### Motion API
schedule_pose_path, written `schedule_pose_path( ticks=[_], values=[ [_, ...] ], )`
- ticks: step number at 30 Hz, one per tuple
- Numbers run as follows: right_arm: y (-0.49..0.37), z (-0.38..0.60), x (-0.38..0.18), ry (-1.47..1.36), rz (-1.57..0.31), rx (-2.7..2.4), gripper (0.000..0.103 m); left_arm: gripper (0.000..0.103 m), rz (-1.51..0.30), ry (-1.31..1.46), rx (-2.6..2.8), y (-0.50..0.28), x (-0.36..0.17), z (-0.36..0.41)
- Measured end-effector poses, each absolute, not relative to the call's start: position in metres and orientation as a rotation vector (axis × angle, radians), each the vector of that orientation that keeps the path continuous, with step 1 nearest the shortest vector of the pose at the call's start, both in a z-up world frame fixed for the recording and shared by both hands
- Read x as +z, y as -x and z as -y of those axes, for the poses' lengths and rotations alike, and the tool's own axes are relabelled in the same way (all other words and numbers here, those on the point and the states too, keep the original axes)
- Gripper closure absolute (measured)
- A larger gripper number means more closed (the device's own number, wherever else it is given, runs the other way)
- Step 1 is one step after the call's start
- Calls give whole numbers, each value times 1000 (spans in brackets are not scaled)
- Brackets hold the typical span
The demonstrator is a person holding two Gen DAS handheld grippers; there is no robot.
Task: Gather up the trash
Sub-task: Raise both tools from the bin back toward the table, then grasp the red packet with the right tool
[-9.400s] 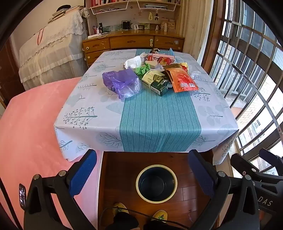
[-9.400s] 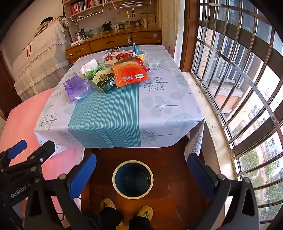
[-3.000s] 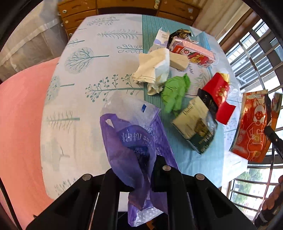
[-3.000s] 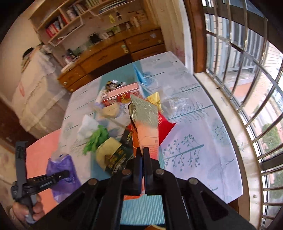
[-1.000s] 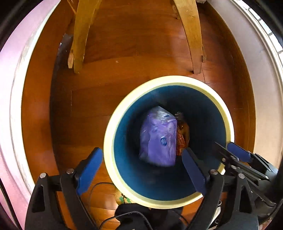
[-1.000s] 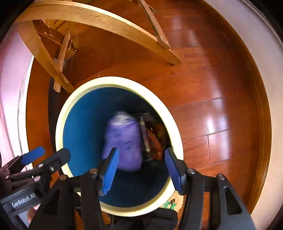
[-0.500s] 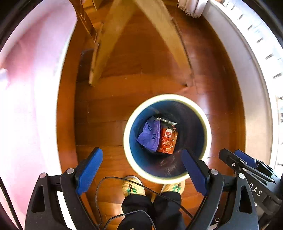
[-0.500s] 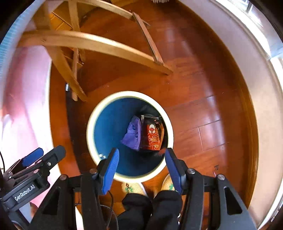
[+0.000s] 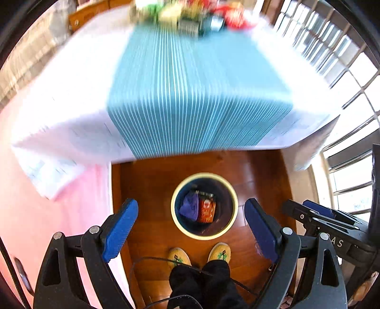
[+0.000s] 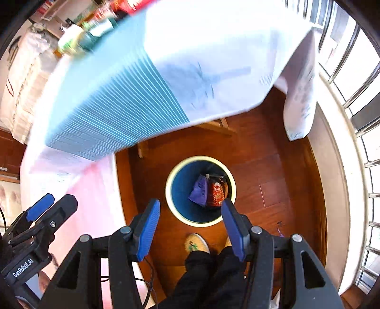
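A round bin with a cream rim (image 9: 234,204) (image 10: 169,197) stands on the wood floor below the table's near edge. Inside it lie a purple plastic bag (image 9: 190,206) (image 10: 199,190) and an orange-red snack packet (image 9: 207,210) (image 10: 216,190). My left gripper (image 9: 191,225) hangs high above the bin, open, nothing between its blue pads (image 9: 118,228). My right gripper (image 10: 190,228) is also open and empty, its jaws narrower. More trash (image 9: 190,16) (image 10: 95,28) lies blurred at the far end of the table.
The table (image 9: 71,95) (image 10: 213,47) wears a white cloth with a teal striped runner. A pink surface (image 9: 47,214) lies to the left, window bars (image 9: 344,59) to the right. The person's feet in yellow slippers (image 9: 218,252) (image 10: 197,242) stand just behind the bin.
Both grippers have risen well above the bin, which now looks much smaller. The view has tilted up, bringing the tabletop and its trash into sight.
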State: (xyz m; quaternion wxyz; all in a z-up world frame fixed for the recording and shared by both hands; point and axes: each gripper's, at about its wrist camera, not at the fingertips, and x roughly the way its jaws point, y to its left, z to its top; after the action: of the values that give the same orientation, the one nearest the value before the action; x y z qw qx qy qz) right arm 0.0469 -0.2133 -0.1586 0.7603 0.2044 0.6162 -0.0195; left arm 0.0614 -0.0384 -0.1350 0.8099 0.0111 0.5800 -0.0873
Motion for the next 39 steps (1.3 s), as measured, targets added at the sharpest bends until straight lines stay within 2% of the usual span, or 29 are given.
schedule_pose_path(
  ticks=[12,19,22,24,28,39],
  values=[
    [-64,199,-18,-413,-1089,-32,49,13,-975,-44,-232,-76,13,1],
    [-81,194,27,-420,-1003,-33,49,13,-870,-42,-215,-93,61,-17],
    [-94,196,35,-416,-1002,-33,48,13,-854,-22,-216,-101,71,-21],
    [-103,198,38,-417,-1003,-30,42,14,-851,-11,-206,-110,74,-22],
    [-134,209,33,-441,-1018,-20,38,21,-851,-2,-196,-125,71,-18],
    [-258,255,-27,-509,-1170,41,31,22,-965,85,-84,-224,32,11]
  ],
)
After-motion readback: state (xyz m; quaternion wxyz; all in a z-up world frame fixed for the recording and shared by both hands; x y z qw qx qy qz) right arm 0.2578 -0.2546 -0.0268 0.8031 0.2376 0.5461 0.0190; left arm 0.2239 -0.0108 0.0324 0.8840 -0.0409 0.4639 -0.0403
